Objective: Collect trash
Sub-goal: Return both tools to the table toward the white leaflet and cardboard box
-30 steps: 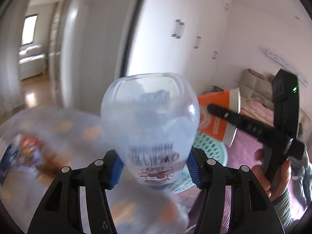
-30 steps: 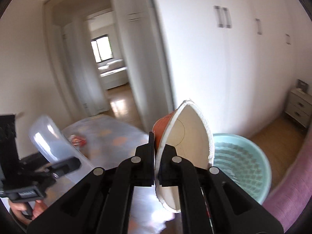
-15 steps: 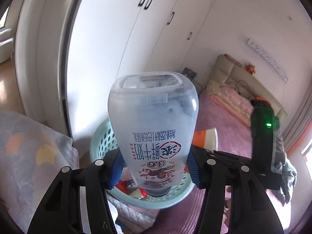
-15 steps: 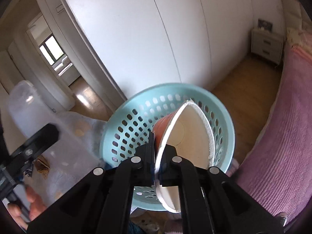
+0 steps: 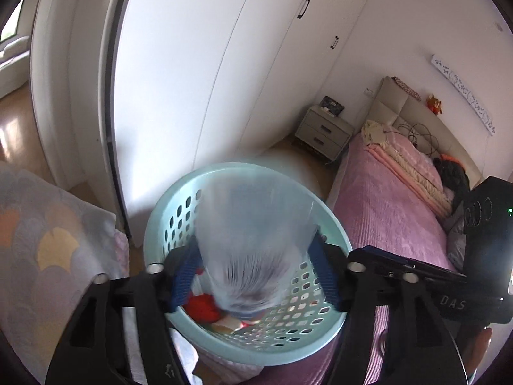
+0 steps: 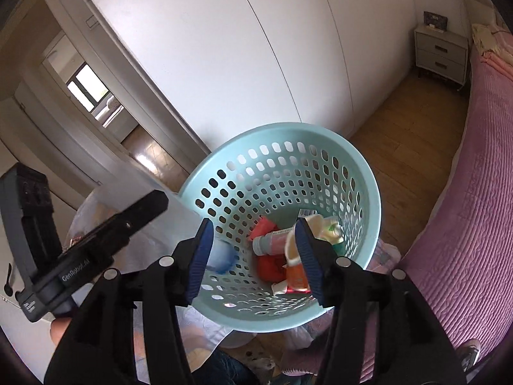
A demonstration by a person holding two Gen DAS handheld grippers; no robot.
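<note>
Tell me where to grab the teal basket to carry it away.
Take the basket by its thick rim, coming down from above with the right tool straddling the wall: the mouth faces up, and the body looks too wide to span.

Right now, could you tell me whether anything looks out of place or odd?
Only the plastic bottle: it is motion-blurred between the left gripper's spread fingers, apparently dropping into the teal basket. The right gripper is open and empty.

Basket between wardrobe and bed

Laundry basket (image 6: 282, 147) on the floor; wardrobe (image 6: 256, 48) behind; bed (image 6: 474, 192) right; nightstand (image 6: 441, 54) at the far corner; wrappers (image 6: 288, 253) inside.
</note>
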